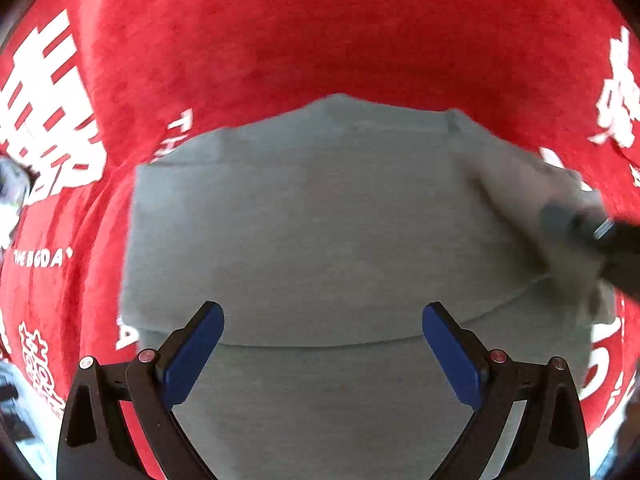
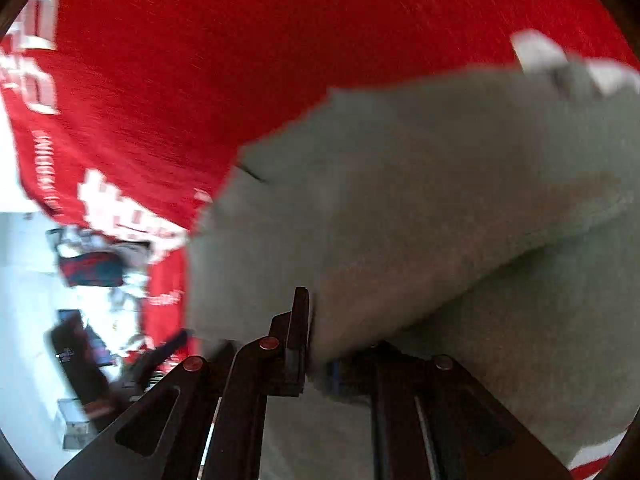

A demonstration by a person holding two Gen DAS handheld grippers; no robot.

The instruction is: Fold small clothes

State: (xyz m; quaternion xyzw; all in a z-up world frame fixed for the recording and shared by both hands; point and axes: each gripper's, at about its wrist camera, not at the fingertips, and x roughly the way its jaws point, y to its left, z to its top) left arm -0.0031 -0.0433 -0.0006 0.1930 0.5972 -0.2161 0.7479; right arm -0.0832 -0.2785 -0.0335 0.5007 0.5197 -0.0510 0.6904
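A small grey garment (image 1: 304,220) lies flat on a red cloth (image 1: 320,40) with white print. Directly above its near part hangs my left gripper (image 1: 323,312), pointing down, blue pads wide apart and nothing between them. At the garment's right side a grey flap (image 1: 520,188) is lifted off the cloth, and my right gripper (image 1: 568,220) holds it, blurred. In the right wrist view that gripper (image 2: 318,356) is shut on the grey fabric (image 2: 420,208), which drapes over and hides the right finger.
The red cloth (image 2: 180,60) covers the table and ends at an edge on the left of the right wrist view. Beyond it is a pale floor (image 2: 24,280) with blurred dark items (image 2: 88,268). Clutter (image 1: 8,196) also shows at the left rim.
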